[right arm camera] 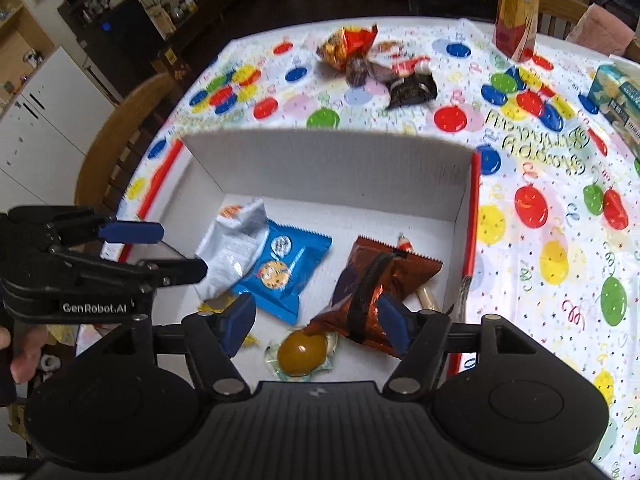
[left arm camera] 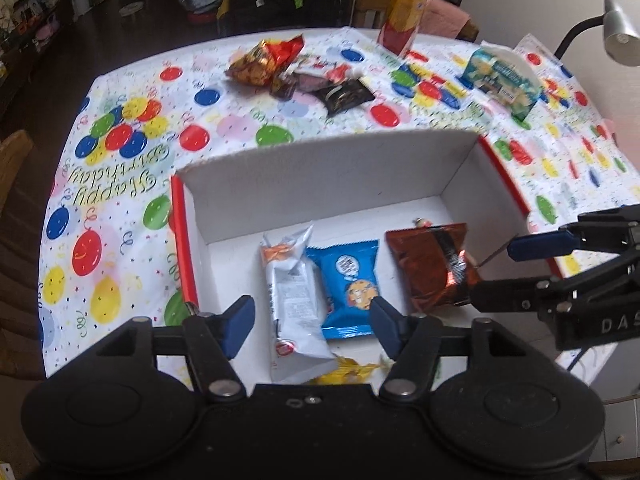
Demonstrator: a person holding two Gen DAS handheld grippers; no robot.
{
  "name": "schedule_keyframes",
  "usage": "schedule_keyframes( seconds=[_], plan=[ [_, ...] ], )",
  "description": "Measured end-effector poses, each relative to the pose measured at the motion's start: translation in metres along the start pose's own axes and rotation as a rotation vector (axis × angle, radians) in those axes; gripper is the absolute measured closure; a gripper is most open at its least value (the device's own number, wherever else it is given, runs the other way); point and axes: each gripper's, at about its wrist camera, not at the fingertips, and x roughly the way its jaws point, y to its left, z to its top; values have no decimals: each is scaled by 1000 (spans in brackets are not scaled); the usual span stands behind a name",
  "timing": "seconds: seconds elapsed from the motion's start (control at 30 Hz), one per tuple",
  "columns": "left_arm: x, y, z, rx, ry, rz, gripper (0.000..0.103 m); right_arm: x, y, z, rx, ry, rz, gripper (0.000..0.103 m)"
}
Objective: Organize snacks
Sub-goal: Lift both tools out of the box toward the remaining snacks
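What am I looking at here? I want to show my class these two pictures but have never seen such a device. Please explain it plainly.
A person holds a two-finger gripper in each hand; each carries a camera looking along its fingers. One picture comes from the left gripper, the other from the right gripper. Each gripper also shows at the side of the other's picture. Both are open and hold nothing. They hover over a white box on a balloon tablecloth. In the box lie a blue cookie pack, a silver pack, a brown pack and a round yellow sweet. More snacks and a bottle wait beyond.
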Motion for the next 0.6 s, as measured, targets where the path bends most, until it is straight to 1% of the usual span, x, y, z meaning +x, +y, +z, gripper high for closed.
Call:
schedule_keyframes(
  seconds=[0.03, 0.07, 0.23, 0.3, 0.43, 0.6],
  plan=[
    [-4, -1, 0, 1, -13, 0, 25, -6, -1, 1, 0, -10, 3, 36],
    [-8, -2, 1, 4, -28, 1, 22, -11, -1, 2, -1, -17, 5, 35],
    [-27, -9, 9, 25, -85, -8, 18, -38, -3, 10, -25, -64, 4, 32],
    [-32, -10, 13, 29, -107, -10, 16, -48, -7, 16, -31, -84, -4, 28],
    [-41, -12, 24, 32, -150, -6, 7, -64, -16, 29, -35, -117, -21, 28],
    [-47, -13, 39, 30, -195, -1, 3, -74, -29, 49, -40, -130, -32, 28]
  ],
)
